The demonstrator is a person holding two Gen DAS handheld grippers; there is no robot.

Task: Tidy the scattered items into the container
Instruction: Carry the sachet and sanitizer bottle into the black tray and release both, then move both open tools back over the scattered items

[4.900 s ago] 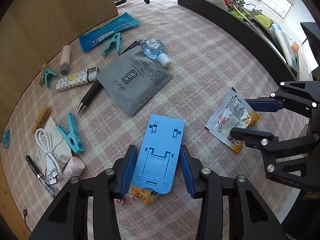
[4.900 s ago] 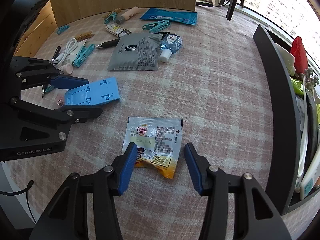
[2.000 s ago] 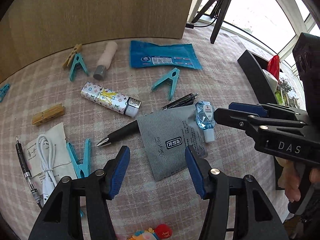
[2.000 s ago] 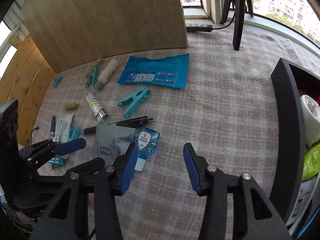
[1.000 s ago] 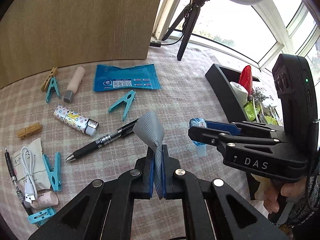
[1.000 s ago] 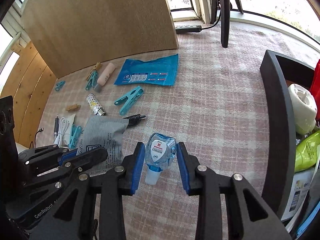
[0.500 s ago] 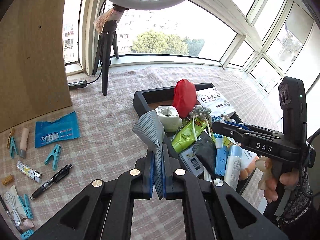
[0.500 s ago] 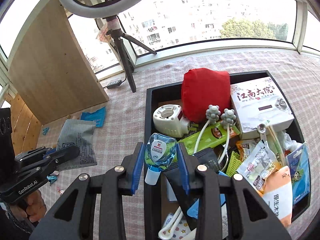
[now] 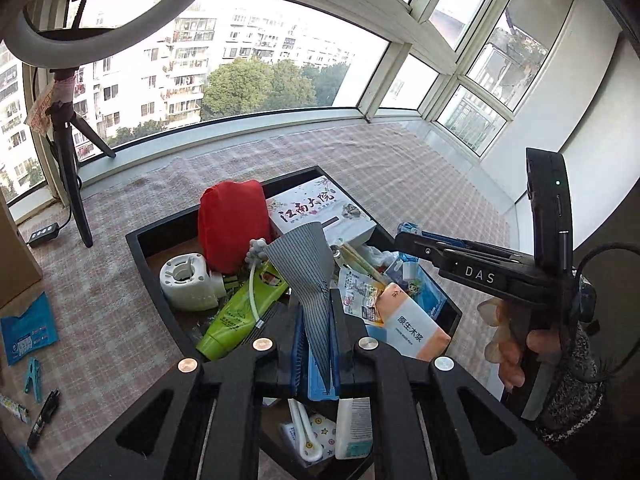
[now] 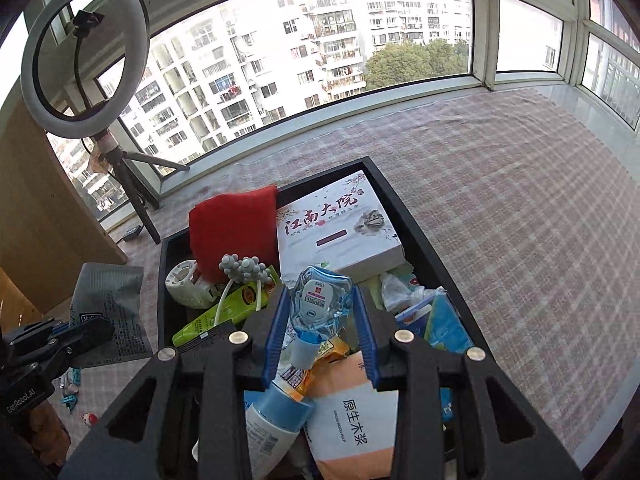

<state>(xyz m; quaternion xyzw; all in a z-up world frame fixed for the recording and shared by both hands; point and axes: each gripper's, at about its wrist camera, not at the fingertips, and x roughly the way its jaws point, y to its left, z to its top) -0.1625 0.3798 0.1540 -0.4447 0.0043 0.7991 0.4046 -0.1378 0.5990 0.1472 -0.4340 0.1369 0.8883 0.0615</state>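
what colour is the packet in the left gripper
Grey with fine stripes; the packet between the left gripper jaws shows best in the left wrist view.

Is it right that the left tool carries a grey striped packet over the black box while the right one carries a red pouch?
Not quite. The right gripper carries a small clear blue bottle, as the right wrist view shows; the red pouch already lies in the black box. The left gripper does have the grey striped packet between its fingers, which have just been opening.

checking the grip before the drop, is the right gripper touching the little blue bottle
Touching. The right wrist view shows the right gripper with a blue pad against each side of the bottle, holding it above the black bin.
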